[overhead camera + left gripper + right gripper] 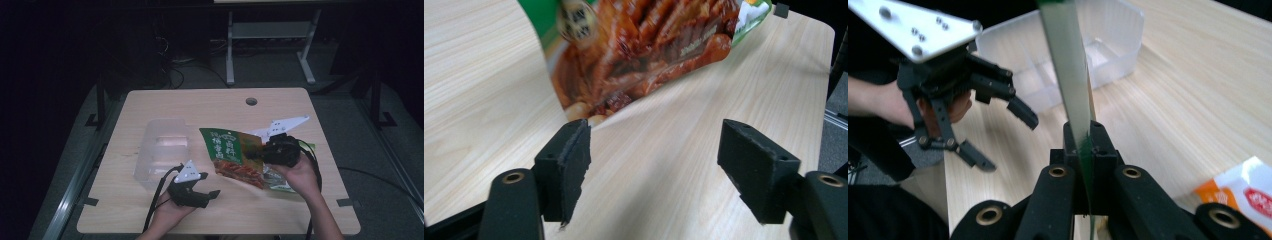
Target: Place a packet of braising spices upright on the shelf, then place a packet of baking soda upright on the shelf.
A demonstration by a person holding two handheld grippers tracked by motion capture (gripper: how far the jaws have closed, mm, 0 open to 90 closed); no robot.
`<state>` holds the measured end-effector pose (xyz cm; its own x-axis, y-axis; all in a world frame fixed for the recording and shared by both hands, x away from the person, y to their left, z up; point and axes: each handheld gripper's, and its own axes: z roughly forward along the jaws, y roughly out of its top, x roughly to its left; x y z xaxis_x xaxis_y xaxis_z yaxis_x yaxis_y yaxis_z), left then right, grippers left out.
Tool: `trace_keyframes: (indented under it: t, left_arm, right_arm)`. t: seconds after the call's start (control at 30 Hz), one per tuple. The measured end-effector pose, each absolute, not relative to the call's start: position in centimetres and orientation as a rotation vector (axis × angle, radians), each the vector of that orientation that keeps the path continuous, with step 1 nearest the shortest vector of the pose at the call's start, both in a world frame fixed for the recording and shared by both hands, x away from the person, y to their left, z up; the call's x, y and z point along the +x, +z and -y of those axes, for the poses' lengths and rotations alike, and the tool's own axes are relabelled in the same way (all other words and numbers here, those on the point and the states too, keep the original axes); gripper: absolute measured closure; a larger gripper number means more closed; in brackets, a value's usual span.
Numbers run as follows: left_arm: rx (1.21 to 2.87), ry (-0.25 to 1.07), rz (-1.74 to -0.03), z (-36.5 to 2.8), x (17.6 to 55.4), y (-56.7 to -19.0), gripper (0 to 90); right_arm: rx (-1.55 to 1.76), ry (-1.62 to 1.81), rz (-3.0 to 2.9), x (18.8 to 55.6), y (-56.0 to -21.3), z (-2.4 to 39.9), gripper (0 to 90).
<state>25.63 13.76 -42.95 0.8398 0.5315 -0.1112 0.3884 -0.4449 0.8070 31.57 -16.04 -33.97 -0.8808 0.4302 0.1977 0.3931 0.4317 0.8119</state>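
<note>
Wooden table (215, 107) spans the high view, with a round cable hole (251, 101) near its far edge. On its left part sits a clear plastic divided bin (162, 150); the right gripper view looks into its compartments (1098, 52), and nothing can be made out in them. The green snack pouch (232, 156) is held up over the table's middle right, clamped at one edge by the right gripper (265, 151), jaws tight on it; the right gripper view shows the pouch edge-on (1068, 75) between the pads. The left gripper view shows the pouch's printed meat picture (644, 50) close ahead. Left gripper (212, 194), just beside the bin's near corner, stands wide with nothing between its pads (574, 160). A second packet, orange and white (1243, 187), lies on the table.
</note>
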Motion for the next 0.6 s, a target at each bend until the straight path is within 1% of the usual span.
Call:
trace_keyframes:
  t: [0.3,0.6]
  left_arm:
    - [2.084,0.198,-0.644,-14.6,24.6,-43.1,26.9]
    - [2.080,0.217,-0.613,-14.8,24.3,-42.9,26.0]
  right_arm:
    - [0.739,1.498,-2.606,32.7,-31.9,14.4,89.8]
    - [0.743,1.506,-2.621,34.2,-30.9,13.1,89.8]
